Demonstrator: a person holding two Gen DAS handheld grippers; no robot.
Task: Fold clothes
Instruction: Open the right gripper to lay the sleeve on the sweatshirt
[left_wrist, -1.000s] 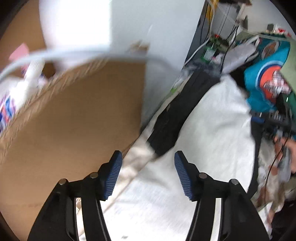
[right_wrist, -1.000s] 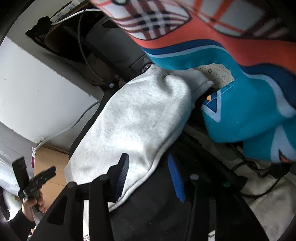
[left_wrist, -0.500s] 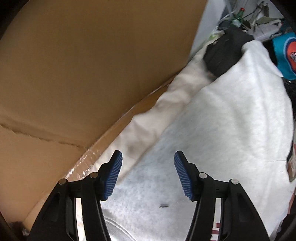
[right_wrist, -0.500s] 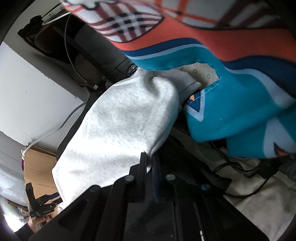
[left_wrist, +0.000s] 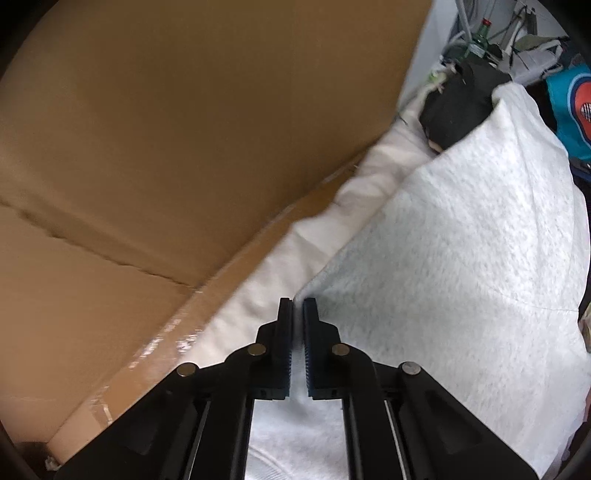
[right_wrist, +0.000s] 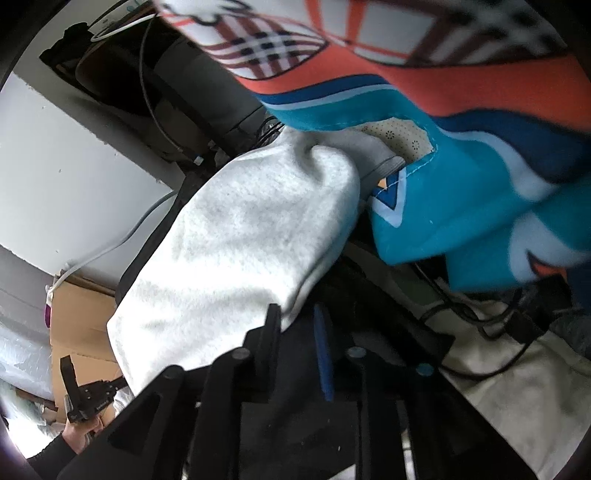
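Observation:
A light grey sweatshirt (left_wrist: 461, 240) lies spread over a white cloth (left_wrist: 332, 229). My left gripper (left_wrist: 297, 306) points steeply down and is shut on the sweatshirt's near edge, with fabric pinched between the blue pads. In the right wrist view the same sweatshirt (right_wrist: 240, 258) runs away to the lower left. My right gripper (right_wrist: 297, 317) sits at its other end. Its jaws are opening, the hem lies between them, and the blue pad (right_wrist: 322, 343) stands clear of the fabric.
A big cardboard box (left_wrist: 184, 129) walls off the left side. A black garment (left_wrist: 458, 107) and a teal and orange patterned garment (right_wrist: 461, 184) lie beyond the sweatshirt. Black cables (right_wrist: 480, 369) run under the teal one. A hand (right_wrist: 81, 432) holds the other gripper at the lower left.
My left gripper dropped to the sweatshirt's edge and closed on it. My right gripper closed on the hem half a second ago and has since parted again.

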